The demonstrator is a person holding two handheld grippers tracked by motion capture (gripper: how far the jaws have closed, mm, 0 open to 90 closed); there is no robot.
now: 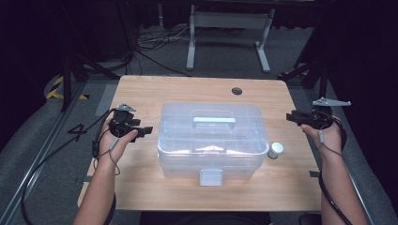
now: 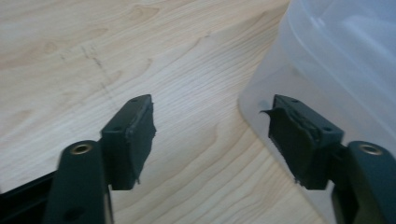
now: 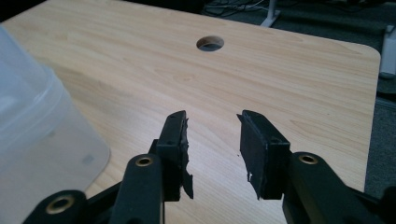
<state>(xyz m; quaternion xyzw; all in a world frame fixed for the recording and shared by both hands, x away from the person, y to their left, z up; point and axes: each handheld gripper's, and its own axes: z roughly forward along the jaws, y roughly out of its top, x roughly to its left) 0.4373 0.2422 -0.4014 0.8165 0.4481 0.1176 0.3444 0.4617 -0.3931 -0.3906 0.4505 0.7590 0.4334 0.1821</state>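
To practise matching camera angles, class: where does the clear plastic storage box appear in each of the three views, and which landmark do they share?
High view: the clear plastic storage box sits mid-table, between the two grippers.
Left gripper view: its rounded corner takes up the right side, behind the right-hand jaw.
Right gripper view: its corner shows at the left edge, left of both jaws.
Shared landmark: the wooden table, whose light grain runs under the box.

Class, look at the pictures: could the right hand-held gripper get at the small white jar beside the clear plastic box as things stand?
Probably yes. The right hand-held gripper has open jaws, and only bare table lies between it and the jar, which stands right of the box.
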